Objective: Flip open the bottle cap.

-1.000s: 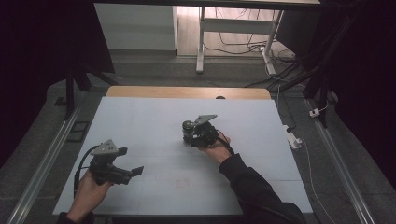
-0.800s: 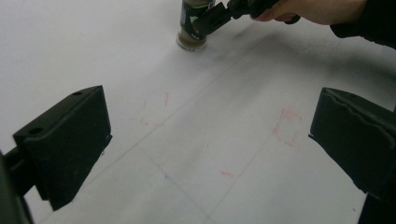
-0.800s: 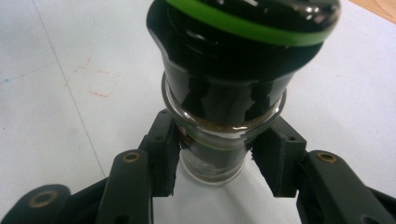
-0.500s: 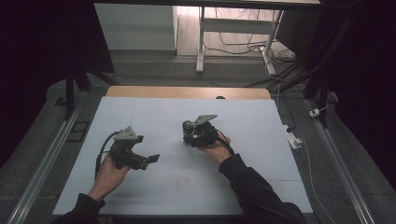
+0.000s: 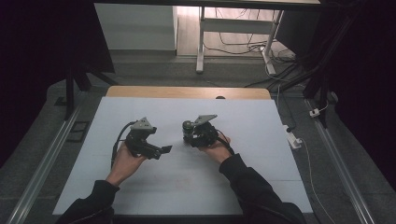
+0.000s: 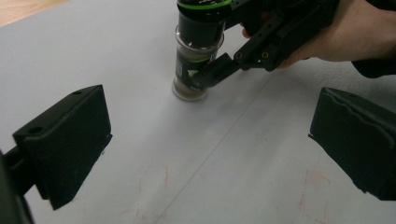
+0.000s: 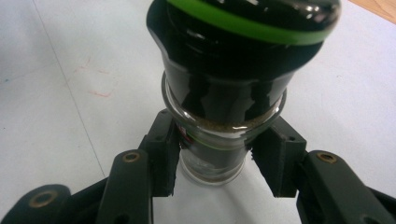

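Note:
A spice jar with a black cap, a green ring and a glass body stands upright on the white table. My right gripper is shut on it. In the right gripper view the jaws sit on both sides of the glass low on the spice jar, and the right gripper reaches in from below. My left gripper is to the jar's left, held above the table and pointing right. In the left gripper view the left gripper is open and holds nothing. Ahead of it stands the spice jar.
A wooden strip runs along the table's far edge. Faint red marks show on the white surface. A white power strip lies on the floor to the right, and metal rails flank the table.
My left gripper has moved up and to the right from the table's near left toward the jar. The right gripper and the jar have stayed in place.

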